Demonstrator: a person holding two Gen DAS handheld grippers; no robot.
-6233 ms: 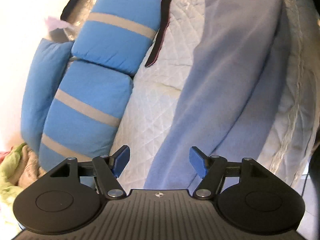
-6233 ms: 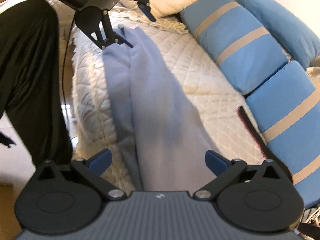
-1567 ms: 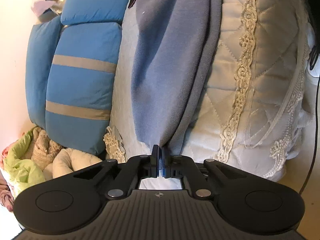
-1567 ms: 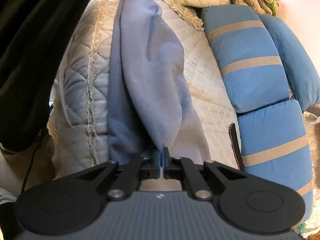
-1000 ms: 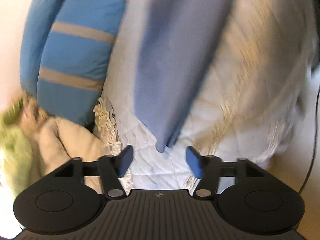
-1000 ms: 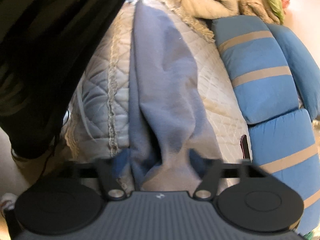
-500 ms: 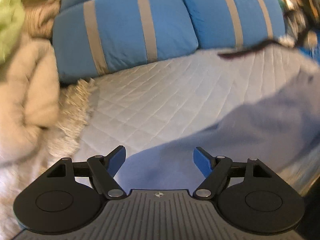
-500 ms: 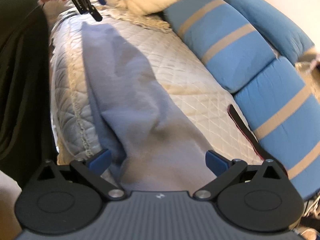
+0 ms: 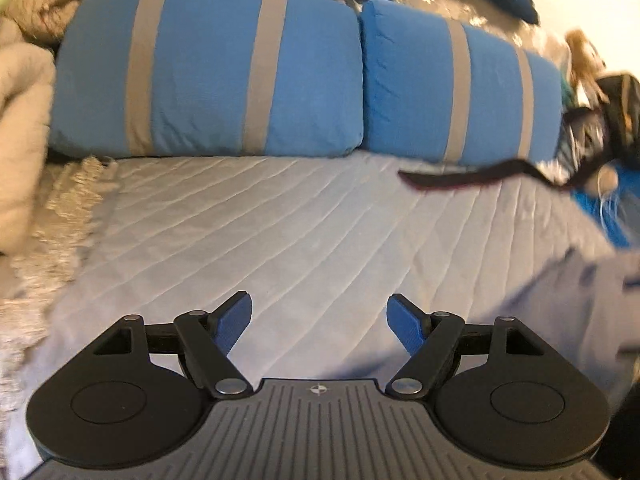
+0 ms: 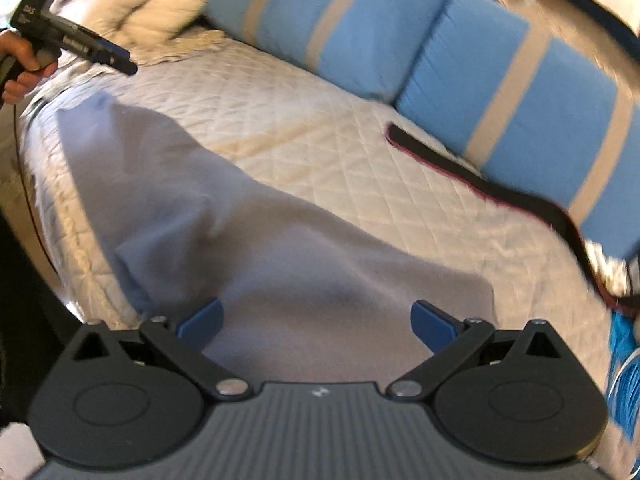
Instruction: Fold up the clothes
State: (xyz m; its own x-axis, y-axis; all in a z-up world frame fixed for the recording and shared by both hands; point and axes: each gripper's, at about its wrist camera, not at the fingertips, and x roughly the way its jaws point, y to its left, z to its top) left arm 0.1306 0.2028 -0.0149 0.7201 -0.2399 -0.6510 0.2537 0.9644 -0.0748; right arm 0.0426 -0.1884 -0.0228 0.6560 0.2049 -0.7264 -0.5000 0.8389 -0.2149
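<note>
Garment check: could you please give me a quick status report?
Left gripper and right gripper open, empty. Lilac garment flat on quilt. Black strap beside it, apart.

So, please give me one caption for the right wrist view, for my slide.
Open right gripper above the grey-blue garment lying on the quilted bed cover, striped blue cushions behind.

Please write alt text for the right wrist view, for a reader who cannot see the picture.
The open right gripper hovers, holding nothing, over a long grey-blue garment lying on a white quilted bedspread. Blue pillows with beige stripes and a dark strap lie behind it; the left gripper, in the person's hand, is at upper left.
</note>
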